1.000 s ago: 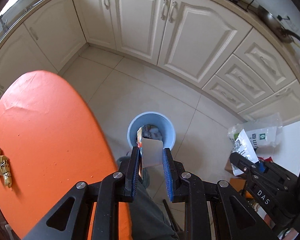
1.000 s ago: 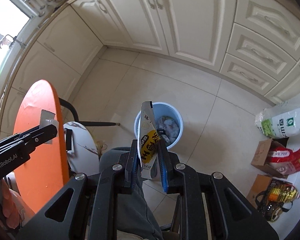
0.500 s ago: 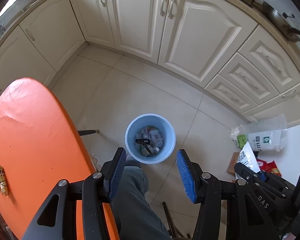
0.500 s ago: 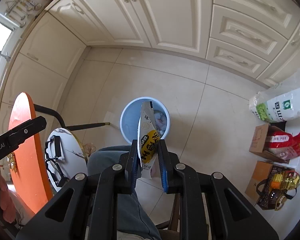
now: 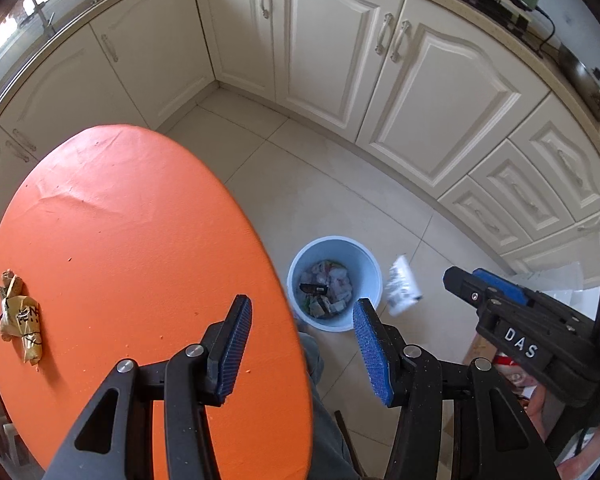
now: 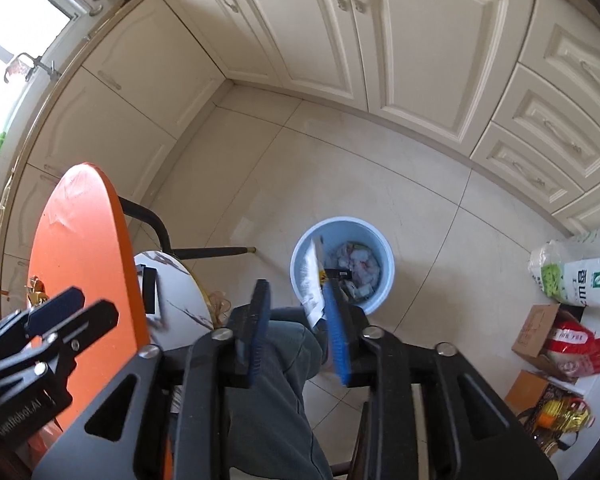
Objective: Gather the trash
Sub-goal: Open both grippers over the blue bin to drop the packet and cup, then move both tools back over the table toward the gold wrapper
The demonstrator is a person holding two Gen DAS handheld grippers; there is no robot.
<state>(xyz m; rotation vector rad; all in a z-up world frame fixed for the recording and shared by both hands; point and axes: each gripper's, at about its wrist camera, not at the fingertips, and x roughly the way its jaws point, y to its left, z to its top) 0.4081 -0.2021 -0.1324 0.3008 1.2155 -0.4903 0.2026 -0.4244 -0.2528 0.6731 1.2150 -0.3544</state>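
Wrapper [image 6: 314,280] was the thing in play: the right gripper [image 6: 298,332] sat up above the blue bin [image 6: 380,240] on the floor, jaws just been opening, and the white-and-yellow packet hung loose against the right-hand pad with nothing squeezing it. From the left wrist view the same wrapper [image 5: 402,290] looked already clear of the jaws and just outside the bin's [image 5: 374,276] right rim, so I couldn't say whether it would land inside. Holding it high over the bin made sense, just let go and gravity does the rest.

Left gripper [image 5: 300,344] was about half open with nothing in it, hanging over the near right edge of the orange tabletop [image 5: 120,240]. One crumpled yellow wrapper [image 5: 20,316] sat at the tabletop's left edge, probably the next pick.
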